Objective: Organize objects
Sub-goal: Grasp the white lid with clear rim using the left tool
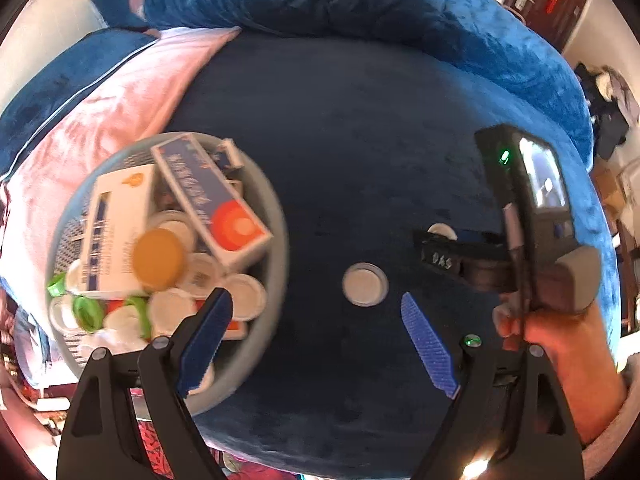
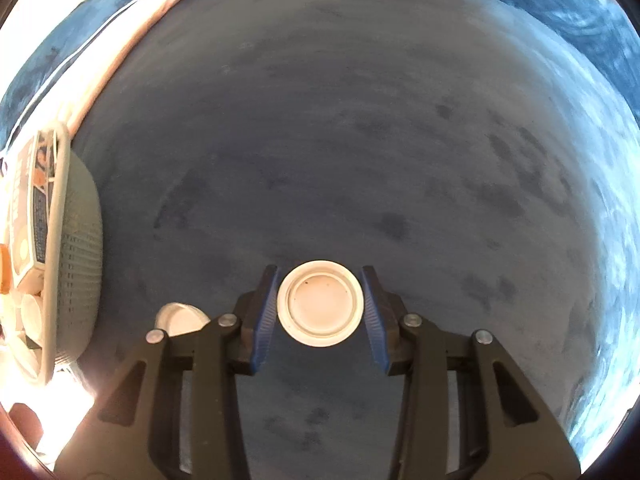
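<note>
A round grey basket (image 1: 276, 216) on the dark blue bed holds boxes, white lids, green caps and an orange lid (image 1: 159, 261). My left gripper (image 1: 316, 312) is open and empty, its left finger over the basket's near rim. A loose white lid (image 1: 365, 284) lies on the bed just ahead of it. My right gripper (image 2: 320, 306) is shut on another white lid (image 2: 320, 304), just above the bed. That gripper shows at the right in the left wrist view (image 1: 440, 256). The basket (image 2: 76, 248) stands at the far left in the right wrist view, with the loose lid (image 2: 180, 318) near it.
A pink pillow (image 1: 132, 92) lies behind the basket. A rumpled blue blanket (image 1: 360, 8) is heaped at the back and right of the bed. The person's hand (image 1: 560, 344) holds the right gripper.
</note>
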Action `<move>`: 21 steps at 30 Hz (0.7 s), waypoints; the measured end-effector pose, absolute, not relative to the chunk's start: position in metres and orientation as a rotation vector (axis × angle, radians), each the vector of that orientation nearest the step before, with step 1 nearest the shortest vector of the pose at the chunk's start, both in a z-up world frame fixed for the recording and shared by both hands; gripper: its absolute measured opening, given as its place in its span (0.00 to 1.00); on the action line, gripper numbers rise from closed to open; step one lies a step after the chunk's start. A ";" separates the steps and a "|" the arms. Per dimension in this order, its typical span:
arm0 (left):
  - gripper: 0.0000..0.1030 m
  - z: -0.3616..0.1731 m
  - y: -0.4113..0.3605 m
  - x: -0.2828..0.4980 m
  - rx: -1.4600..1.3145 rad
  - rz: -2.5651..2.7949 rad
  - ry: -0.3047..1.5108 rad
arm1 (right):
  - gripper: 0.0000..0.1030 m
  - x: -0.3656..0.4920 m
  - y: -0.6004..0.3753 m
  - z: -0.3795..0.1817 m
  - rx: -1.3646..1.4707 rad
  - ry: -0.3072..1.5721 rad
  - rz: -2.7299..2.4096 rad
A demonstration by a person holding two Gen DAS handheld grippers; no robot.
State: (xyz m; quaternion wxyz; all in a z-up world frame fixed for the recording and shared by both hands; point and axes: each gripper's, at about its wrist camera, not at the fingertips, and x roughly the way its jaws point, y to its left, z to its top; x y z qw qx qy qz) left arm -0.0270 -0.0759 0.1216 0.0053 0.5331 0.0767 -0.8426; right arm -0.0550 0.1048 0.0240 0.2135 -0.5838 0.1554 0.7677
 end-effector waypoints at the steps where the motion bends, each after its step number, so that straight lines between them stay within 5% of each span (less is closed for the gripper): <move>1: 0.85 0.119 -0.069 -0.028 1.679 -2.644 0.222 | 0.39 -0.050 0.110 0.025 -1.617 0.456 2.128; 7: 0.85 0.096 -0.038 -0.033 1.691 -2.642 0.194 | 0.39 -0.027 0.127 0.030 -1.596 0.578 2.109; 21: 0.85 0.027 -0.027 -0.052 1.636 -2.545 0.349 | 0.40 0.007 0.138 0.048 -1.640 0.484 2.145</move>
